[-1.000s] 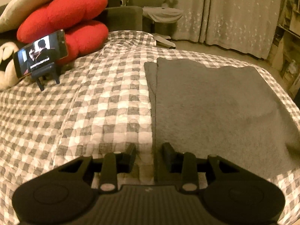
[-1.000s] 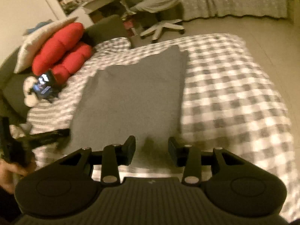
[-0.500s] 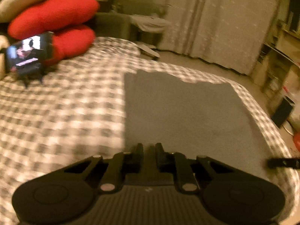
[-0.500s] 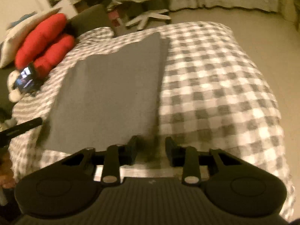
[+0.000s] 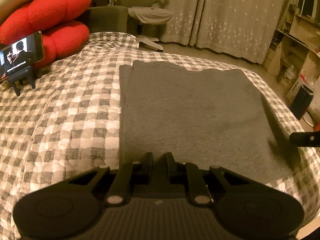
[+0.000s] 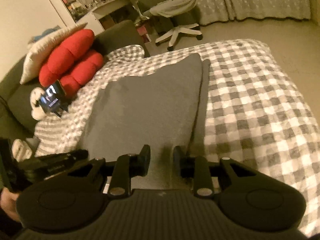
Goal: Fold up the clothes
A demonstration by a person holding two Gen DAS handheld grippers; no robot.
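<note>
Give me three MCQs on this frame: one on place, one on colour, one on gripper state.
1. Where does the phone on its stand sit relative to the grey garment in the left wrist view?
A. left of it, by the red cushions
B. on top of it
C. right of it, by the curtain

2. What is the pattern of the bedspread?
A. plain white
B. grey and white checks
C. red stripes

3. How do the right gripper's jaws stand?
A. shut on the cushion
B. holding the phone
C. apart, over the garment's near edge

Answers:
1 A: the phone stands left of the garment, in front of the red cushions.
2 B: checks cover the whole spread.
3 C: garment shows in the gap between the fingers.
</note>
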